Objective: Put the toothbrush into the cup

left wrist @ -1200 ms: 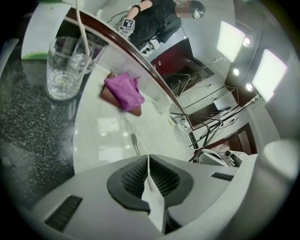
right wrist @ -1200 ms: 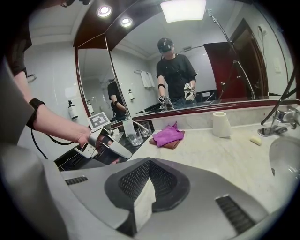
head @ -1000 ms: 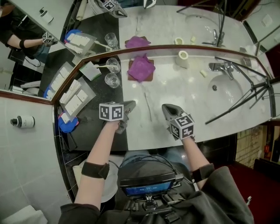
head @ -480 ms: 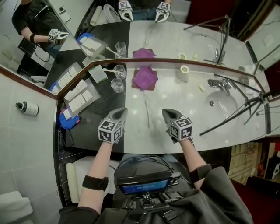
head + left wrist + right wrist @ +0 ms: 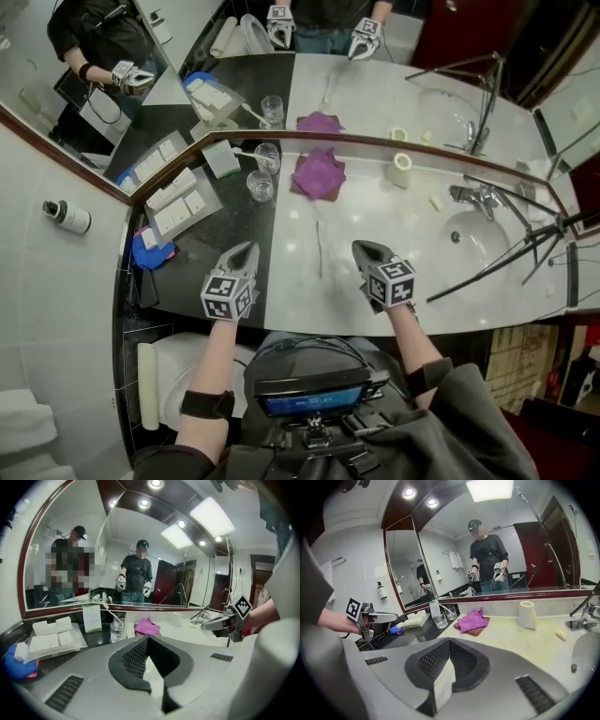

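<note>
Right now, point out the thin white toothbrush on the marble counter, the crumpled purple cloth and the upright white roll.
Thin white toothbrush (image 5: 319, 249): head view, middle of its handle.
Crumpled purple cloth (image 5: 319, 174): head view, centre of its folds.
Upright white roll (image 5: 402, 172): head view, its side wall.

Two glasses (image 5: 267, 157) (image 5: 259, 186); two toothbrushes (image 5: 319, 248) (image 5: 246, 153); one purple cloth (image 5: 319, 173); one paper roll (image 5: 402, 169); one soap (image 5: 435, 202); one tap (image 5: 466, 195); one tray (image 5: 192, 217).

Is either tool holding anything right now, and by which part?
Nothing held. Left tool and right tool are both shut and empty; the toothbrush lies on the counter between them.
</note>
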### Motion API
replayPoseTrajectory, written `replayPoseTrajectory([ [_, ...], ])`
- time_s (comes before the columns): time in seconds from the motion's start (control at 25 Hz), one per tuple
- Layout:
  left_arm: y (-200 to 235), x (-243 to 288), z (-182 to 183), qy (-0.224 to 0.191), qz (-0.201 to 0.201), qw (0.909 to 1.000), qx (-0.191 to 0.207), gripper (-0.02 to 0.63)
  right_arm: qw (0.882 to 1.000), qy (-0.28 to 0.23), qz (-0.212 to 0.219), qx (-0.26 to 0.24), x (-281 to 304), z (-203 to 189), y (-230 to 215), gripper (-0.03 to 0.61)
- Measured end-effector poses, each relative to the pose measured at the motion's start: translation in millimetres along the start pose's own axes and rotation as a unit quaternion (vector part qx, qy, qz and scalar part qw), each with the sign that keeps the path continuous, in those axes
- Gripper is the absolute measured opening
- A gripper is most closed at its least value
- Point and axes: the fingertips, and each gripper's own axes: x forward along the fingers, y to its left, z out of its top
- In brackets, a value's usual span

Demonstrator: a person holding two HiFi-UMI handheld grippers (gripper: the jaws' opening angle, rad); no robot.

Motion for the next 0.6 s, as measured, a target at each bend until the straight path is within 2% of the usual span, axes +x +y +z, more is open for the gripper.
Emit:
replayPoseTrajectory([
  [0.32,8,-7,-3,-0.021,0.027,0.9983,-0.047,0.002,1.0,0.006,0.003,-0.013,-1,-4,0,0.017],
  [0.6,23,4,5,-0.031,0.036,0.9955,-0.082,0.011,1.0,0.001,0.007,-0.022,4,10,4,0.017],
])
